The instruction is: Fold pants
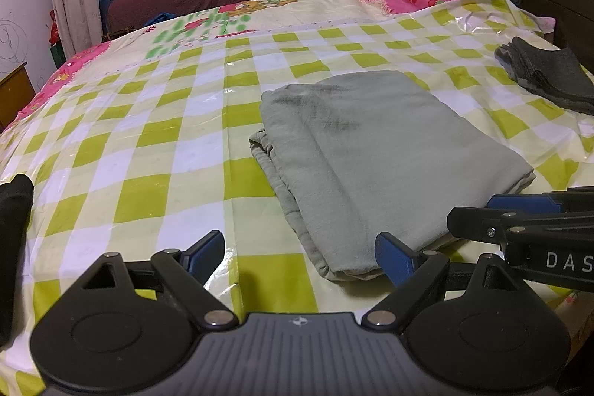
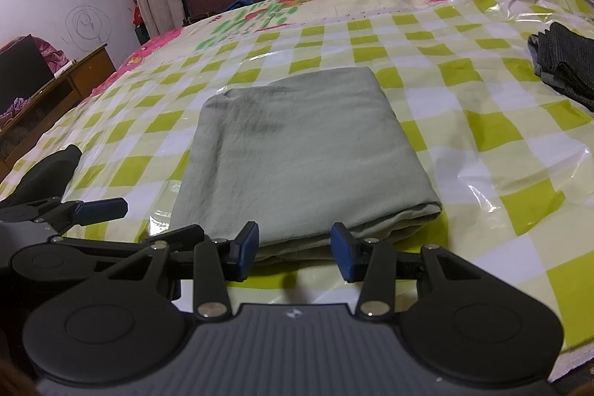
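Both tools gape with nothing between their blue pads: the left tool (image 1: 300, 257) and right tool (image 2: 294, 251) sit just short of the folded grey-green cotton pants (image 2: 297, 151), lying flat on the green-and-white checked plastic-covered bed (image 2: 482, 136).

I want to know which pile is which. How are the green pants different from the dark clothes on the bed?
The green pants are pale grey-green; the dark clothes are charcoal. The green pants lie in the middle of the checked cover, just beyond both open grippers; the dark clothes sit off at its right side. The green pants make one smooth, flat rectangle; the dark clothes show several stacked layers. Both are folded and untouched.
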The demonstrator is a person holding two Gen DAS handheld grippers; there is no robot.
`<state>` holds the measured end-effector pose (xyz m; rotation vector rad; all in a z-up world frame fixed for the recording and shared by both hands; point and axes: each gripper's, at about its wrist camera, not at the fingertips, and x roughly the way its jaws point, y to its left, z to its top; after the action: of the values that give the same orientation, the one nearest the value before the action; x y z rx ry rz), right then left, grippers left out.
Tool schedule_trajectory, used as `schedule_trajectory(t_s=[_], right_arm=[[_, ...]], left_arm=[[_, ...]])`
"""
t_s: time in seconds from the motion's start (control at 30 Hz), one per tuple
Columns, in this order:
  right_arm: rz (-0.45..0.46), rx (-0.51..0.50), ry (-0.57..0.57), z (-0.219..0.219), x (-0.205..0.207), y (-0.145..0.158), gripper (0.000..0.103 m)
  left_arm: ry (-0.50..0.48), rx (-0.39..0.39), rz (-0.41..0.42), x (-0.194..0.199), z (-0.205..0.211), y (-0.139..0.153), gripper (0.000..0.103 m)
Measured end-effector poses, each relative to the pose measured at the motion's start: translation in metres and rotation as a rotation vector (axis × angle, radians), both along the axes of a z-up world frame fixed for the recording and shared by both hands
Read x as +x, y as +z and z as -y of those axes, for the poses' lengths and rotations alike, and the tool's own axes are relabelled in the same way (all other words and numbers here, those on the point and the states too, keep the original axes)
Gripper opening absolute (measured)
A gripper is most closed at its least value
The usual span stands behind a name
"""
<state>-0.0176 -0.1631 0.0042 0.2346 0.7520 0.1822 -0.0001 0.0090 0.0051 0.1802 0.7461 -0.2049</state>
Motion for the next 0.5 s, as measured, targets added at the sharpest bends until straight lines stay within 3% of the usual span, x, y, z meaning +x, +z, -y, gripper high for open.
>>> schedule_trajectory(t_s=[0.5], right_arm=[[-0.013,-0.003,0.009,-0.0001,0.0007,-0.0028,0.045]], left_arm=[[0.016,-0.006,0.011,-0.0003,-0.0038,0.001,0.101]])
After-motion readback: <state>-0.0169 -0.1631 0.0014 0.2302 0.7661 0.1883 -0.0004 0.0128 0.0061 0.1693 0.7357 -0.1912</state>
